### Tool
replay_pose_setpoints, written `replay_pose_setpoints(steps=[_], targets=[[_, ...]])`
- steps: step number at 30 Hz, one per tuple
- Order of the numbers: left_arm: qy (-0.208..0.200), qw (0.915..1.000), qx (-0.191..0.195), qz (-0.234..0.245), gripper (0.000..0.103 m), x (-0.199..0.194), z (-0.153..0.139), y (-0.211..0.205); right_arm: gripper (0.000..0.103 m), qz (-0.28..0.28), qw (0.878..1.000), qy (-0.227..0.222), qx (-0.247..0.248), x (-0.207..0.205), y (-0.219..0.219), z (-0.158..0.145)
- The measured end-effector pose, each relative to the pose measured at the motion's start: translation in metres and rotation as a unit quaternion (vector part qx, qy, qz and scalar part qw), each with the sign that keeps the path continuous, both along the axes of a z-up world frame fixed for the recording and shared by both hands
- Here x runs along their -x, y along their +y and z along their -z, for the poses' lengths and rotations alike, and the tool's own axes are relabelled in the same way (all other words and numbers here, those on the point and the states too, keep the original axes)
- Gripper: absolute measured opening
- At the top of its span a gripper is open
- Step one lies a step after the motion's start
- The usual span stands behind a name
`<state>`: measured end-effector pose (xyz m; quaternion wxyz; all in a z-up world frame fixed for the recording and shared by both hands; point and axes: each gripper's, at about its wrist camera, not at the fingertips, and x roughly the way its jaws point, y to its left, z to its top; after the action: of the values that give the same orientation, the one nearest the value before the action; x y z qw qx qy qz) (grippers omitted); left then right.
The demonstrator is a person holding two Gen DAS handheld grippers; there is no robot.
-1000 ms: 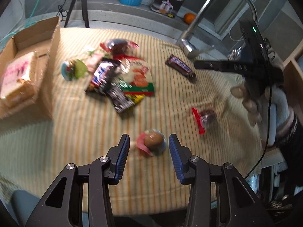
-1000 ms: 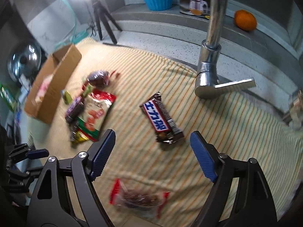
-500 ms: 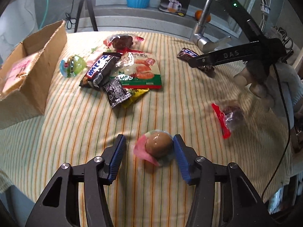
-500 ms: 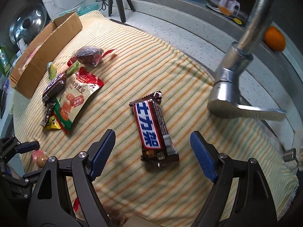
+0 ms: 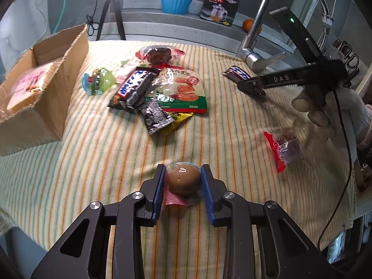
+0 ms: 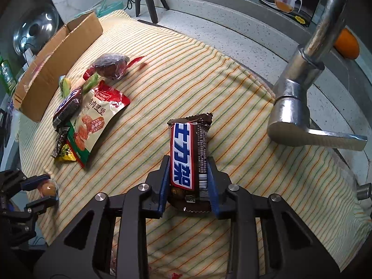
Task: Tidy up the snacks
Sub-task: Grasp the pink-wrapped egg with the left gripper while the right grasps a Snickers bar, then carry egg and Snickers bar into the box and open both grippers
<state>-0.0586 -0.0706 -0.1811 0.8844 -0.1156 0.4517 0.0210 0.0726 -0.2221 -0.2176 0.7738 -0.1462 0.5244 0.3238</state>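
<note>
My left gripper (image 5: 183,181) is shut on a wrapped brown egg (image 5: 184,181) that rests on the striped cloth (image 5: 104,153); it also shows in the right wrist view (image 6: 47,187). My right gripper (image 6: 187,174) is shut on a brown chocolate bar (image 6: 188,155) with a blue and white label, lying on the cloth; the bar also shows in the left wrist view (image 5: 239,74). An open cardboard box (image 5: 34,88) holding a pink packet stands at the left. A pile of snacks (image 5: 160,93) lies mid-cloth.
A steel faucet (image 6: 300,86) rises right of the chocolate bar. A red-edged packet (image 5: 282,150) lies on the cloth at the right. A green jelly cup (image 5: 97,81) sits near the box. A blue bowl (image 5: 176,3), a tea box and an orange stand on the back ledge.
Both grippers have closed: the left one on the wrapped egg, the right one on the chocolate bar after moving down onto it.
</note>
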Motion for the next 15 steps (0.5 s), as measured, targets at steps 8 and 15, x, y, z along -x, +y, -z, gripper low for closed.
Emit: replay_pose_setpoints(steps=[8, 15], targets=[[-0.012, 0.9996, 0.016, -0.018, 0.027, 0.005, -0.012, 0.022, 0.03, 0.013, 1.0, 0.003, -0.027, 0.007, 0.001, -0.013], [-0.04, 0.9984, 0.017, -0.037, 0.027, 0.01, -0.04, 0.059, 0.03, 0.0, 0.998, -0.018, -0.061, 0.019, 0.027, -0.054]])
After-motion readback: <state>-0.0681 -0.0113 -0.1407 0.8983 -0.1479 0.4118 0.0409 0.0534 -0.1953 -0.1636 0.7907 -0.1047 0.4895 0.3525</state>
